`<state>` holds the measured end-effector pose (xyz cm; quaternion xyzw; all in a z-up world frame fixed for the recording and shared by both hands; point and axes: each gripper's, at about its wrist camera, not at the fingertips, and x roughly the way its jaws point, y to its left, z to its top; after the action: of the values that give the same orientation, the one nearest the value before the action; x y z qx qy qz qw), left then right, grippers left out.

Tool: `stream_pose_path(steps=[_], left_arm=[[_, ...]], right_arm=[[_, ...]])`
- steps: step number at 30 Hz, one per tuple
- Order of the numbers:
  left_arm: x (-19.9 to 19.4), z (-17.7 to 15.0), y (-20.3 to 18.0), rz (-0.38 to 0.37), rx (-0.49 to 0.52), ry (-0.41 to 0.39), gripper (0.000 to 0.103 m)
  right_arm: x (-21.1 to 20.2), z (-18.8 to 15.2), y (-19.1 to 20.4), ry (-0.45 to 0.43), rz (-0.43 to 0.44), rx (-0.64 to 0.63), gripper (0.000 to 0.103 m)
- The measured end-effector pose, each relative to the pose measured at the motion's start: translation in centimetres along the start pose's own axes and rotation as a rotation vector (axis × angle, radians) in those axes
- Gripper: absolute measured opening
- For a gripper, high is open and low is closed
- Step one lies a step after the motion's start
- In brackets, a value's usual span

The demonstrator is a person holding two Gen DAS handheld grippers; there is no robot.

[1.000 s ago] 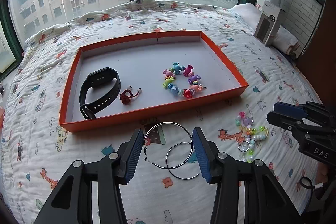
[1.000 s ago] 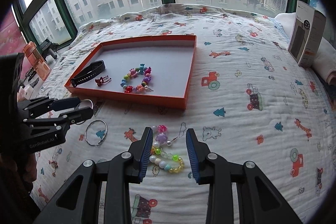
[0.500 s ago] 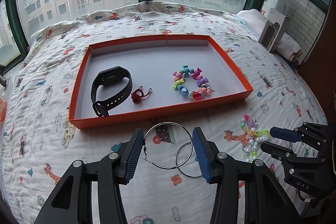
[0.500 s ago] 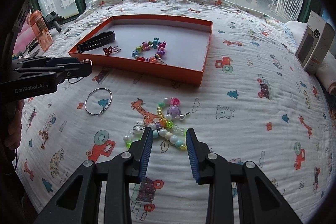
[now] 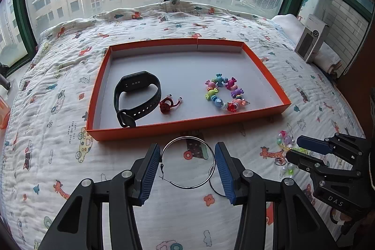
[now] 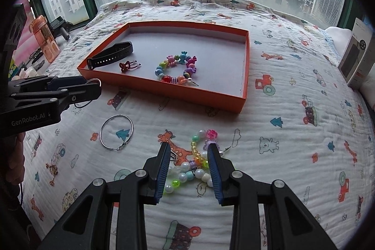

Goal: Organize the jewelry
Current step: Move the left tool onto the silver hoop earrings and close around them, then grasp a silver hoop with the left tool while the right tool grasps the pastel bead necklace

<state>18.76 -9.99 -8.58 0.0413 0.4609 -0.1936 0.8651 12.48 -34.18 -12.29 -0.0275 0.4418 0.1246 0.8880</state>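
Note:
An orange tray [image 5: 187, 125] [image 6: 243, 95] on the bed holds a black watch band [image 5: 137, 97], a small red ring [image 5: 166, 105] and a candy-bead bracelet [image 5: 223, 93]. My left gripper [image 5: 187, 162] grips a silver hoop earring [image 5: 187, 162] between its blue pads, held just above the quilt in front of the tray. A second hoop [image 6: 116, 132] lies on the quilt. My right gripper [image 6: 188, 165] is open, its fingers either side of a pastel bead bracelet [image 6: 196, 163] on the quilt.
A small gold earring [image 6: 52, 170] lies on the quilt at the left. A grey box [image 5: 310, 42] leans at the right by a window. An orange bottle [image 6: 45, 38] and clutter sit on the left sill. The bed's edge runs close behind both grippers.
The right gripper moved forward and down so its fingers now straddle the pastel bracelet. The left gripper lifted slightly with its hoop, leaving the second hoop on the quilt.

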Motion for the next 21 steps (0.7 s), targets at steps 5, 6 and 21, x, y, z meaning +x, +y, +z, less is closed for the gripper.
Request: stream_pose_path(steps=[5, 6, 21], left_arm=[[0.0, 0.0, 0.1, -0.001, 0.0, -0.002, 0.052], [0.0, 0.0, 0.0, -0.001, 0.0, -0.002, 0.051], [0.3, 0.0, -0.2, 0.002, 0.0, 0.004, 0.051]], right_arm=[[-0.3, -0.9, -1.5, 0.025, -0.015, 0.026, 0.036], [-0.3, -1.1, -1.8, 0.031, -0.02, 0.029, 0.036], [0.0, -1.5, -3.4, 0.038, 0.044, 0.086, 0.036]])
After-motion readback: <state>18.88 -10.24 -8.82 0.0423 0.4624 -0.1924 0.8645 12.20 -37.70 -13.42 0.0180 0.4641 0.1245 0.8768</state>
